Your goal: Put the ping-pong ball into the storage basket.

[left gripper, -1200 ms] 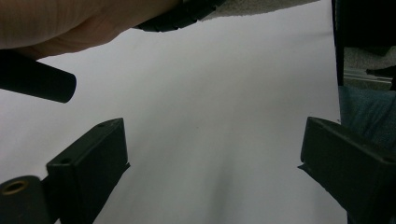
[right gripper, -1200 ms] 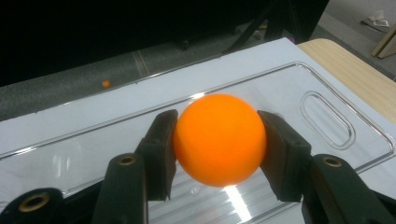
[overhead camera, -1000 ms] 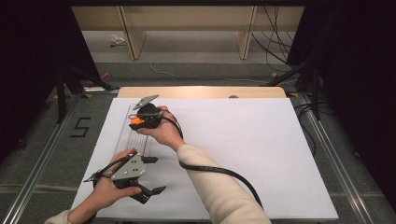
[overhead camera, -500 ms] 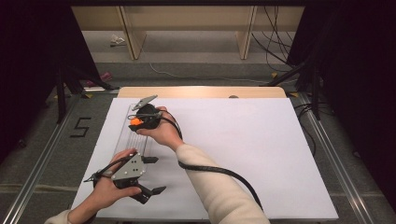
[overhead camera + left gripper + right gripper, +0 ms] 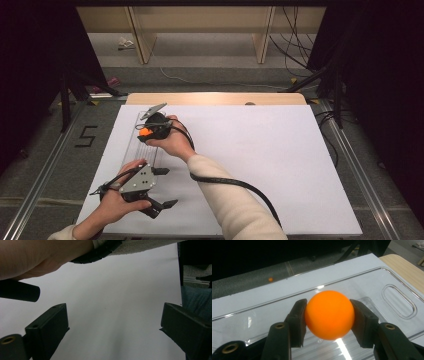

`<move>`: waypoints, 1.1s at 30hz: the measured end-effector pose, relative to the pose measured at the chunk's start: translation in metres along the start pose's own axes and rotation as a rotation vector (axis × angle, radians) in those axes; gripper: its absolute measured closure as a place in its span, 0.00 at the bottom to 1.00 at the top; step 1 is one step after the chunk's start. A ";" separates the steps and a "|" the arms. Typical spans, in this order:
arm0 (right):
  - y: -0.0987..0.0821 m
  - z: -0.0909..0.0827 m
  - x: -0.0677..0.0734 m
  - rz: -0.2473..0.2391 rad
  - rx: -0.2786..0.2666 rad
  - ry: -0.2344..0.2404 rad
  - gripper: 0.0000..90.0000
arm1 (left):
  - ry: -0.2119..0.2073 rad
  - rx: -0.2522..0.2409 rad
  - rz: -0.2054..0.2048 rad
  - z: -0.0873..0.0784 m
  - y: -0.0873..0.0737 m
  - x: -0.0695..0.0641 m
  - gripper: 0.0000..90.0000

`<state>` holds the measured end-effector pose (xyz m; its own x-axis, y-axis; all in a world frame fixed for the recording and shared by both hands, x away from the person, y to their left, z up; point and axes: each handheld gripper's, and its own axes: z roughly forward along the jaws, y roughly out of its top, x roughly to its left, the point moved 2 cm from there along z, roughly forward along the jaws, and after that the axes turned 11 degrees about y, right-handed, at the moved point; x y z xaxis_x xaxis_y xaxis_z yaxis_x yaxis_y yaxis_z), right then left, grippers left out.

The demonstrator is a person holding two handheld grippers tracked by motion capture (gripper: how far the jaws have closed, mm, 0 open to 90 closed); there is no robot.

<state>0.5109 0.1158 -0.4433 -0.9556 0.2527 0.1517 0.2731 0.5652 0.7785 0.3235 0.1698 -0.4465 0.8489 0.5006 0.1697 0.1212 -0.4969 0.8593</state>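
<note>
Orange ball: smooth plastic with a soft satin sheen, clamped between the matt black, faintly grained plastic pads of the right claw, whose arms carry small brass-coloured metal rivets. Clear tray: transparent moulded plastic, glossy with bright glare streaks, lying on the matt white, paper-smooth sheet that covers a pale wood tabletop with a smooth, dull finish. Left claw: matt black plastic jaws standing apart, topped by a dull grey metal plate; sleeve of soft cream knitted cloth; cable of ribbed matt black sheathing.
</note>
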 end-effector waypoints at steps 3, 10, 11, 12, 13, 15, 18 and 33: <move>0.000 0.001 0.000 -0.004 0.005 0.002 0.57 | -0.001 0.001 0.001 0.000 0.000 0.000 0.08; -0.001 0.003 0.000 0.000 0.013 0.005 0.57 | -0.001 0.001 0.001 0.000 0.000 0.000 0.08; -0.001 0.003 0.000 0.001 0.015 0.004 0.57 | -0.002 0.001 0.001 0.000 0.000 0.000 0.08; -0.002 0.003 0.000 0.001 0.016 0.005 0.57 | -0.003 0.001 0.003 0.000 0.000 0.000 0.08; -0.002 0.004 0.000 0.001 0.020 0.006 0.57 | -0.003 0.001 0.003 0.000 0.000 0.000 0.08; -0.003 0.004 0.000 0.001 0.022 0.007 0.57 | -0.003 0.001 0.003 0.000 0.000 0.000 0.08; -0.004 0.005 -0.001 0.006 0.026 0.008 0.57 | -0.004 0.002 0.003 0.000 0.000 0.000 0.08; -0.006 0.009 -0.001 0.008 0.043 0.013 0.57 | -0.003 0.002 0.004 0.000 0.000 -0.001 0.08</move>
<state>0.5113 0.1197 -0.4534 -0.9546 0.2476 0.1658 0.2851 0.5967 0.7501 0.3233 0.1692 -0.4466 0.8512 0.4960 0.1718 0.1184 -0.5002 0.8578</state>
